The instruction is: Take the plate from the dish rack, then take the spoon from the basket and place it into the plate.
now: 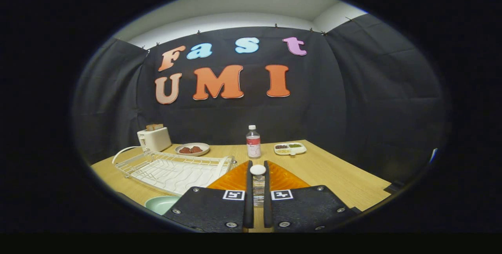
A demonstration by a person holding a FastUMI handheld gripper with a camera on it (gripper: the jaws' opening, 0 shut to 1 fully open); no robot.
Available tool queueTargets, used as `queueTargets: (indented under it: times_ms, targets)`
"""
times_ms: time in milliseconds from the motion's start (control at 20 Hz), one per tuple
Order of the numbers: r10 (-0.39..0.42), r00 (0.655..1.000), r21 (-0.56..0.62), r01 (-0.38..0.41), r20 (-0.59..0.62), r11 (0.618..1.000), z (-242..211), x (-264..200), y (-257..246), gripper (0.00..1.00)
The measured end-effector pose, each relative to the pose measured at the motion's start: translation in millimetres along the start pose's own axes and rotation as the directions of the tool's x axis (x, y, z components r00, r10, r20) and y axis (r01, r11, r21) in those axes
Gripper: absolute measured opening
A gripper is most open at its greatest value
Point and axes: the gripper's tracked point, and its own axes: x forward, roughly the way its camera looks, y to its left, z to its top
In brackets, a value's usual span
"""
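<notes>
Both tongs (257, 167) fingers grip a clear spoon (258, 185), partly hidden.

Your hand-held gripper (257, 169) sits level above the tabletop (333, 175), fingers (248, 191) nearly closed, a narrow gap between them.

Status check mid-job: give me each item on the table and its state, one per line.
gripper: shut on the spoon
spoon: upright between the fingers
dish rack: no plate in it
plate: on the table beside the rack
bottle: upright, capped
toaster: bread in its slots
</notes>
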Motion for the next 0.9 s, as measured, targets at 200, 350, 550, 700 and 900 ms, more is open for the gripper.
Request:
queueTargets:
  times_ms: [200,350,550,700,900]
  targets:
    - [0.055,0.998,0.033,-0.056,0.022,0.998,20.8,-17.5,13.6,0.1]
    - [0.096,0.995,0.045,-0.097,0.033,0.994,30.5,-29.4,21.6,0.1]
    - [0.153,0.987,0.039,-0.155,0.041,0.987,37.1,-44.3,35.1,0.1]
    - [0.202,0.978,0.029,-0.204,0.053,0.979,39.9,-53.6,45.0,0.1]
    - [0.267,0.962,0.01,-0.268,0.051,0.963,32.7,-67.3,63.3,0.1]
